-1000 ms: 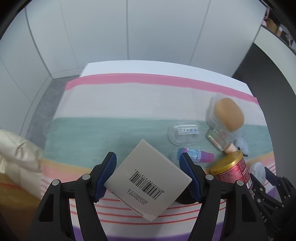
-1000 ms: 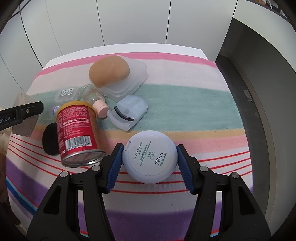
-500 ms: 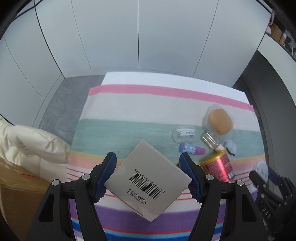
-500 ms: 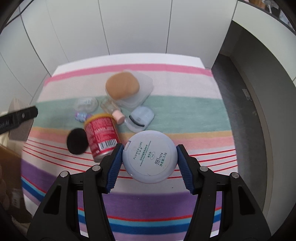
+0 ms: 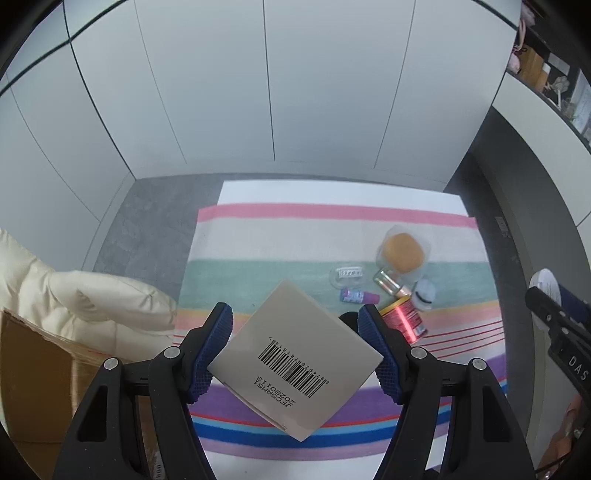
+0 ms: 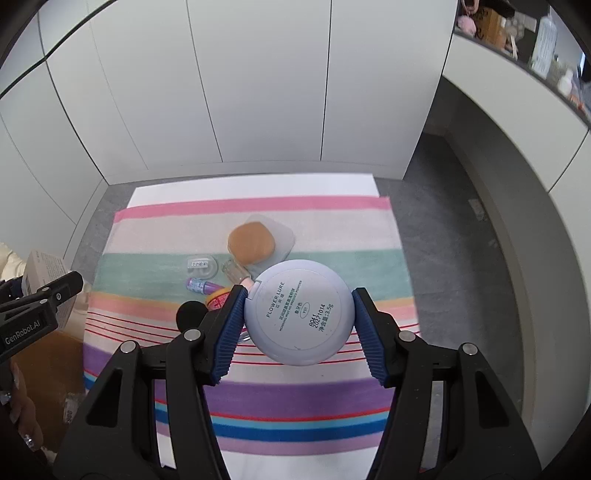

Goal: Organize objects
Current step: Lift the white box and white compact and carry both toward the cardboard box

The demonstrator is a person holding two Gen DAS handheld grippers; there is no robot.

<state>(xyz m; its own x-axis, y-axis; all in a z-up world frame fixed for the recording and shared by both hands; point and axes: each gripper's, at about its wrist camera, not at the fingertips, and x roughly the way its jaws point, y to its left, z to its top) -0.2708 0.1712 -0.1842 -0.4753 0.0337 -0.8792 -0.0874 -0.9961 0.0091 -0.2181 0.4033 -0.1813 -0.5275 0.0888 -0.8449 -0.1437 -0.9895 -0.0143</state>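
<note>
My left gripper (image 5: 295, 349) is shut on a grey square box (image 5: 295, 360) with a barcode and holds it high above the striped cloth (image 5: 280, 251). My right gripper (image 6: 297, 326) is shut on a round pale-blue powder compact (image 6: 297, 312), also high above the cloth (image 6: 332, 229). On the cloth lie an orange sponge in a clear case (image 6: 251, 242), a red can with a gold lid (image 5: 402, 319), a purple tube (image 5: 356, 295), a clear round lid (image 5: 347, 275), a small glass bottle (image 5: 389, 284) and a black puff (image 6: 190, 314).
A cardboard box (image 5: 37, 387) with cream padding (image 5: 92, 299) stands left of the table. Grey floor (image 6: 443, 192) and white wall panels surround the table. A shelf with small items (image 6: 517, 33) runs at the upper right. The other gripper (image 6: 37, 317) shows at the left edge.
Both grippers have risen well above the table with their objects still held. The cloth and the items on it look smaller and farther away.
</note>
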